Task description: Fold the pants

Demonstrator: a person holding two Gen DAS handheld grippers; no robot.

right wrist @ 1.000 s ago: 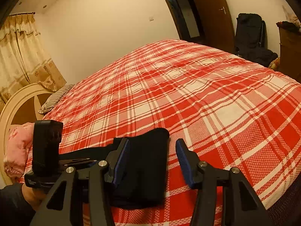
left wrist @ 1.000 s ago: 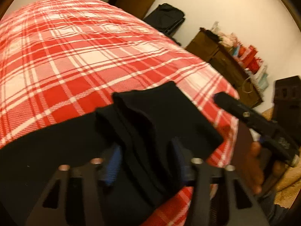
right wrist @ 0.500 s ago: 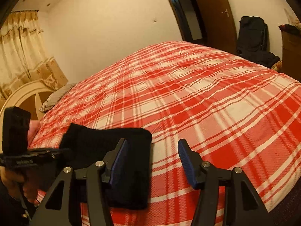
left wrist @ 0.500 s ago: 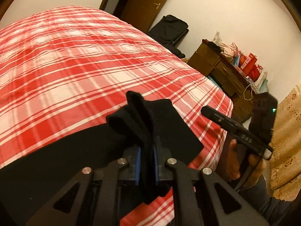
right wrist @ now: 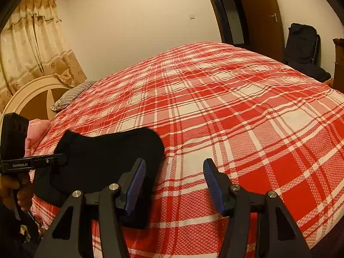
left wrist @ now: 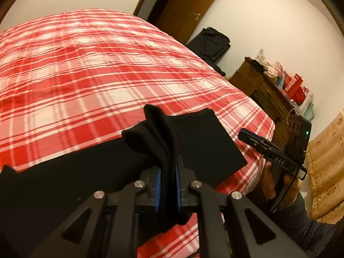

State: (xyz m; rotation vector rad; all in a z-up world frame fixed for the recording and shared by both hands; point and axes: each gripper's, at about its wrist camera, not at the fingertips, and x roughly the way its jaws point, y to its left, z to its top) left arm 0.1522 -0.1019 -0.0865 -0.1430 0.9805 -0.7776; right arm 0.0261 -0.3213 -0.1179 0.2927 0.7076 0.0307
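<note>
Black pants (left wrist: pixel 204 142) lie on a red and white plaid bed (left wrist: pixel 96 68) near its front edge. My left gripper (left wrist: pixel 168 185) is shut on a bunched fold of the pants and holds that fold lifted off the bed. In the right wrist view the pants (right wrist: pixel 103 157) show as a dark folded heap at lower left. My right gripper (right wrist: pixel 174 185) is open and empty, its left finger beside the pants' right edge, above the bedspread (right wrist: pixel 236 107). The right gripper also shows in the left wrist view (left wrist: pixel 271 150), and the left gripper body in the right wrist view (right wrist: pixel 32 163).
A wooden dresser (left wrist: pixel 264 90) with red boxes stands right of the bed. A black bag (right wrist: pixel 303 47) and a brown door (right wrist: pixel 258 15) are behind. A headboard (right wrist: pixel 32 94), striped pillow (right wrist: pixel 71 94) and pink cloth (right wrist: pixel 34 133) are at the left.
My left gripper closed on the pants fold and raised it. My right gripper stayed open and shifted right, away from the pants.
</note>
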